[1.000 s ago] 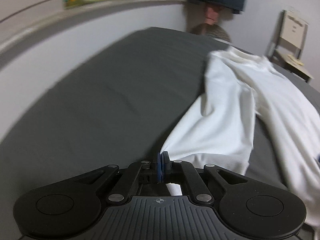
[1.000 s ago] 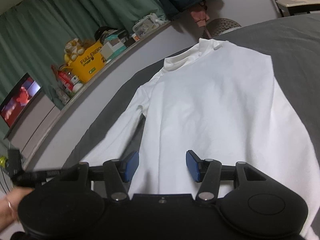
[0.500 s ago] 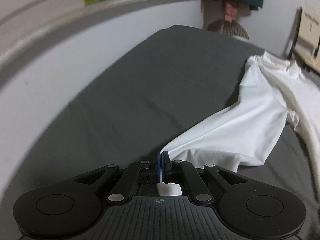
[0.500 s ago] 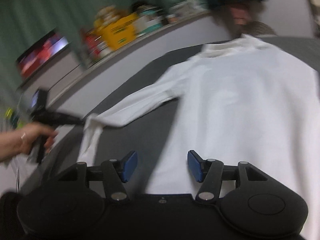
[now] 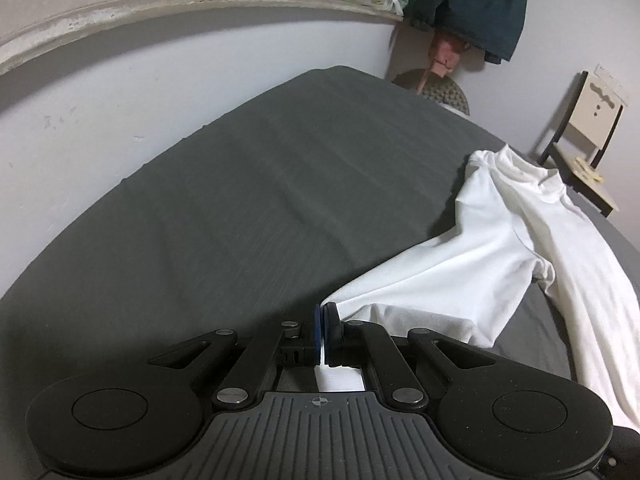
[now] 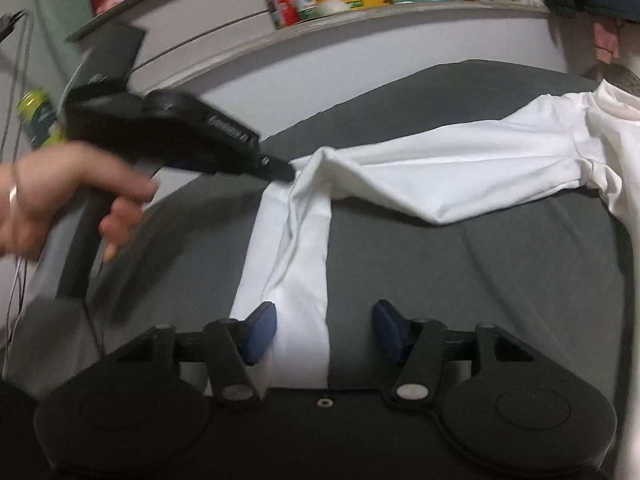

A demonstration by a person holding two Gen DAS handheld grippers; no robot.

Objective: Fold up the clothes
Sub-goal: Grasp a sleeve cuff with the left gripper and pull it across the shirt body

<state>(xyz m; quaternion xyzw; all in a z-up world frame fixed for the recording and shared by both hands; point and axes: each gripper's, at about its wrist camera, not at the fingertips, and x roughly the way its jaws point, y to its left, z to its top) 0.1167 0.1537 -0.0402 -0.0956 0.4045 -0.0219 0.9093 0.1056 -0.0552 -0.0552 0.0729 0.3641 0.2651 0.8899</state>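
My left tongs (image 5: 323, 330) clamp the white turtleneck's sleeve (image 6: 460, 160), its length running rightward to the body; my right tongs (image 6: 324, 330) hang apart over the cuff end.

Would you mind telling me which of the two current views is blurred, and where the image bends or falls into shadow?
Right wrist view: motion blur smears the hand and left gripper; the sleeve stays fairly sharp. Left wrist view: mostly crisp, the ledge bows with fisheye distortion, and a dark shadow lies on the bed just ahead of the shut jaws.

Left tool (image 5: 323, 334) clamped tight, hand (image 6: 60, 196) gripping handle; right tool (image 6: 324, 330) spread wide.
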